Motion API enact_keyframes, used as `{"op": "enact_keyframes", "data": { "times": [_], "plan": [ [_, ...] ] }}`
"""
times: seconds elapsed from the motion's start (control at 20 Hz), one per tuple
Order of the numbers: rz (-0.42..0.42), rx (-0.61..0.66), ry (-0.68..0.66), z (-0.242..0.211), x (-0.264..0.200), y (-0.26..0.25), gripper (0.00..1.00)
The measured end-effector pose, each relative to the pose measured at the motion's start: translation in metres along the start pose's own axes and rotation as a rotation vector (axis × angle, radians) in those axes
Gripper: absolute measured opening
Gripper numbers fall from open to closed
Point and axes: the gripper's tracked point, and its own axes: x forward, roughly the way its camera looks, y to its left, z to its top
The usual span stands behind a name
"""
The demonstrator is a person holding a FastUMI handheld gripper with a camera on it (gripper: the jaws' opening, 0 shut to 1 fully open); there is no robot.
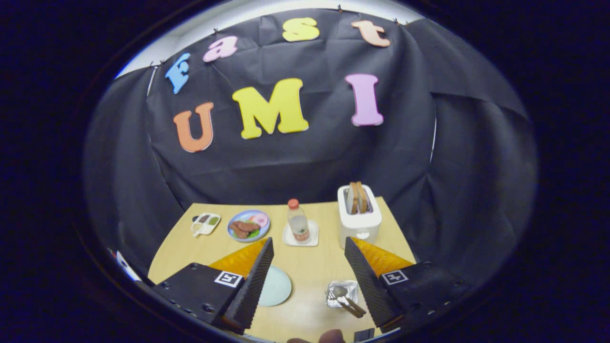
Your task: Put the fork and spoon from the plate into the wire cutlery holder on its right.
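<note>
My gripper [309, 247] is open and held high above the wooden table [310, 267], with nothing between its fingers. Below the left finger [252, 286] lies a pale green plate [279, 287], partly hidden by that finger; its visible part is bare. To the plate's right, close to the right finger [369, 281], stands the small wire cutlery holder [336, 299]. A metal spoon [340, 291] and a fork [351, 307] rest in the holder, with their ends poking out toward the right finger.
At the back of the table stand a white toaster [358, 221] with bread slices, a bottle [298, 223] on a white coaster, a blue plate of food [248, 225] and a small white sauce dish [206, 223]. A person's fingertip [329, 336] shows at the near edge.
</note>
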Motion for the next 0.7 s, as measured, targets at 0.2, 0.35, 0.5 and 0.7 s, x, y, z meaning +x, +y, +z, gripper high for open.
{"op": "enact_keyframes", "data": {
  "times": [0.2,0.35,0.5,0.7],
  "plan": [
    [-0.022,0.030,-0.163,0.021,-0.033,0.003,0.90],
    [-0.017,0.045,-0.214,0.021,-0.044,0.002,0.90],
    [-0.007,0.023,-0.248,0.021,-0.045,0.004,0.90],
    [0.011,0.019,-0.254,0.015,-0.061,0.011,0.90]
  ]
}}
